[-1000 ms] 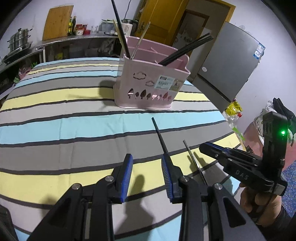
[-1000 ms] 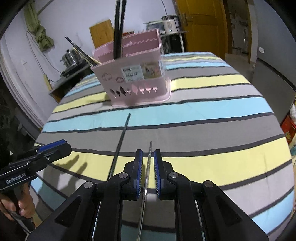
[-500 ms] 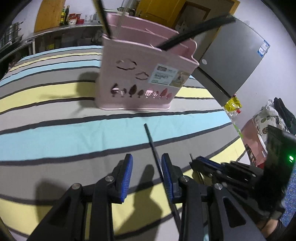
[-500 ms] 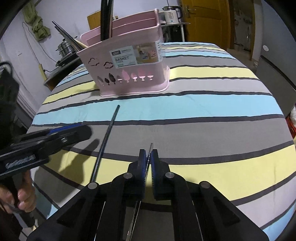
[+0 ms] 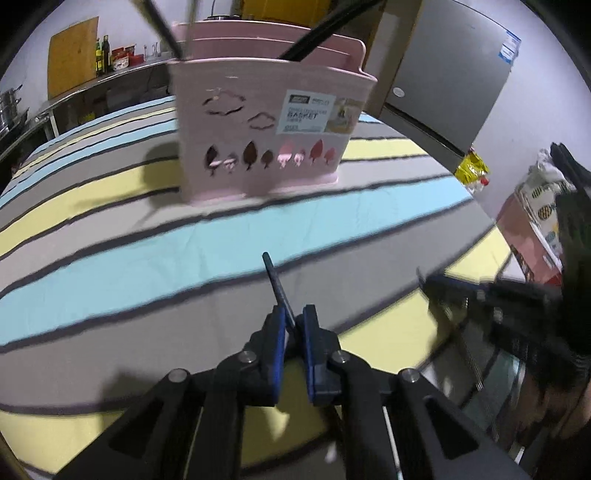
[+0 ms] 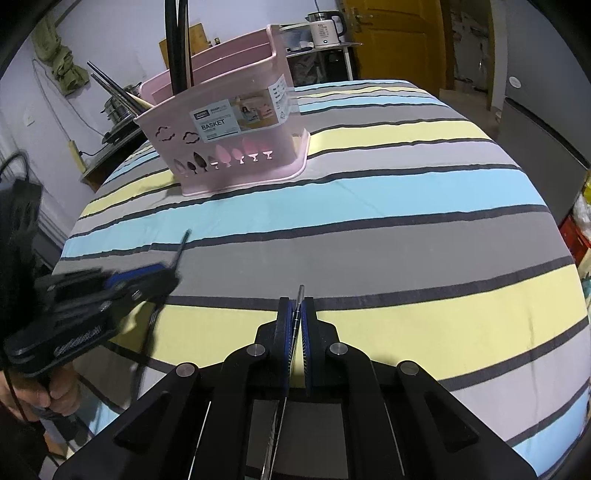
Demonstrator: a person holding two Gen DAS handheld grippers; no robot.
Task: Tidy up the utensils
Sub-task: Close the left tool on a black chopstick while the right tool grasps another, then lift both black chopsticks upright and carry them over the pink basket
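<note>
A pink utensil basket stands on the striped tablecloth, with several dark chopsticks standing in it; it also shows in the right wrist view. My left gripper is shut on a black chopstick whose tip points toward the basket. My right gripper is shut on a thin metal chopstick that sticks out a little past the pads. The left gripper also shows in the right wrist view, and the right gripper shows blurred in the left wrist view.
The round table's edge curves away on the right. A grey fridge and a yellow door stand beyond it. A counter with bottles and pots runs along the back left. A kettle sits on a shelf.
My left gripper has closed on the black chopstick and moved closer to the basket. My right gripper stays shut on the metal chopstick and has lifted it off the cloth toward the basket.
</note>
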